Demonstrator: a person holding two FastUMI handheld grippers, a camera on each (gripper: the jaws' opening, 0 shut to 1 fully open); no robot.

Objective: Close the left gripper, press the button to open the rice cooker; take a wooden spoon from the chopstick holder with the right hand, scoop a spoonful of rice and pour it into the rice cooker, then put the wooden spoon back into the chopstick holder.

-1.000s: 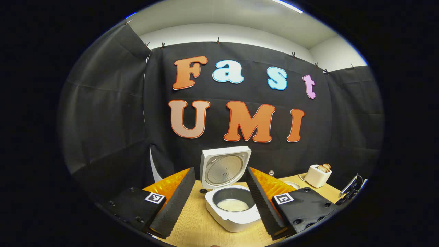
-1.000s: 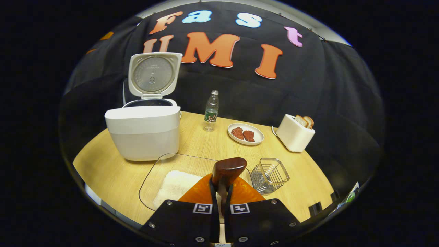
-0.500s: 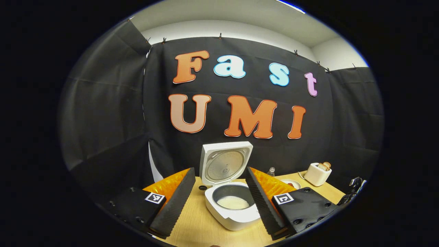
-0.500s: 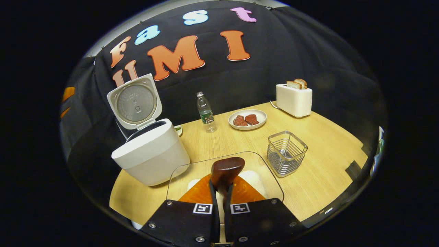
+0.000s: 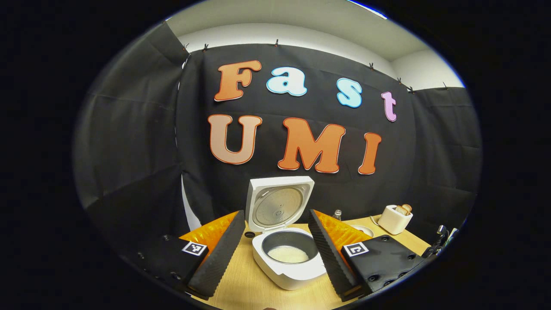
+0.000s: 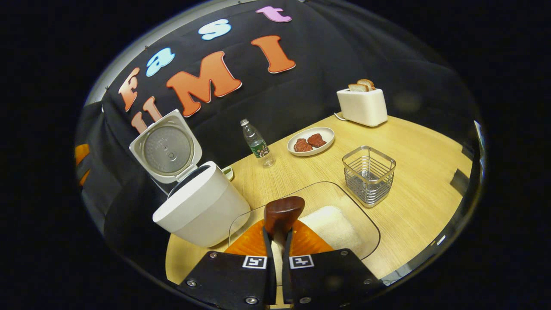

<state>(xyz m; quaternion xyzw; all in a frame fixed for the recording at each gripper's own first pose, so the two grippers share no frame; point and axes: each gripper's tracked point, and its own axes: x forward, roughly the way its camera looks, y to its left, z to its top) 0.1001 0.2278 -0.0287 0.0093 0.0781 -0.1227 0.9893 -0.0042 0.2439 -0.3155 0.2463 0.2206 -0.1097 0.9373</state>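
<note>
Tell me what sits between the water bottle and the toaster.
In the right gripper view, a plate with two reddish pieces sits between the water bottle and the toaster.

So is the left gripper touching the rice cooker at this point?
Apart. In the left gripper view, the left gripper is wide open, its fingers framing the open rice cooker beyond them with bare table between.

Black cloth wall [image 5: 129,129] clipped along its top, white ceiling [image 5: 292,21] above, light wooden table [image 6: 422,163] below.

Right gripper [image 6: 277,236] clamps wooden spoon [image 6: 283,213] above glass rice tray [image 6: 366,224], beside open rice cooker [image 6: 202,206].
</note>
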